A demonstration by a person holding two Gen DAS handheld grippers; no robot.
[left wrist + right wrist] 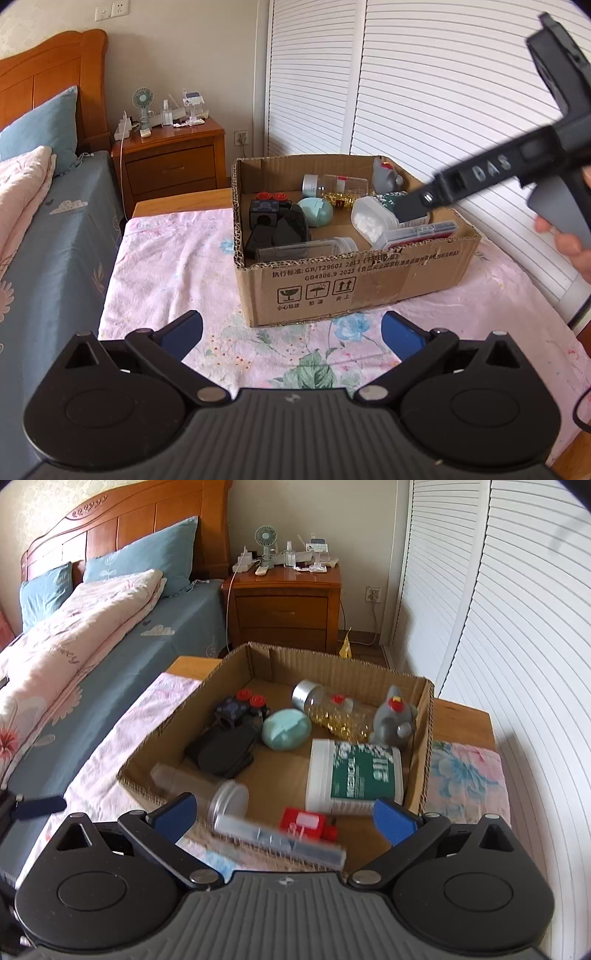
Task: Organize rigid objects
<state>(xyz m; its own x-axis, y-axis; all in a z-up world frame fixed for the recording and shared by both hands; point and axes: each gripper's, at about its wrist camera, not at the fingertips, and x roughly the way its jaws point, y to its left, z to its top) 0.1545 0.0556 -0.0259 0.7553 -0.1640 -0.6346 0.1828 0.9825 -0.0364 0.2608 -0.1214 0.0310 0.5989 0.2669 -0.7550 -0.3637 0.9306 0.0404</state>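
Observation:
A cardboard box (332, 288) stands on a floral-clothed table and holds several rigid items: a white tub with a green label (354, 775), a teal oval case (286, 729), a grey toy (393, 718), a clear bottle of yellow beads (336, 710), black items (225, 749), a clear jar (221, 794) and a clear case with red contents (295, 830). My left gripper (291, 336) is open and empty, in front of the box. My right gripper (282, 819) is open and empty, above the box's near right part; it also shows in the left wrist view (413, 210).
A bed with a blue sheet (55, 240) and pink quilt lies to the left. A wooden nightstand (288, 602) with small items stands at the back. White louvred doors (424, 92) run along the right. The table's wooden edge (465, 720) shows beyond the box.

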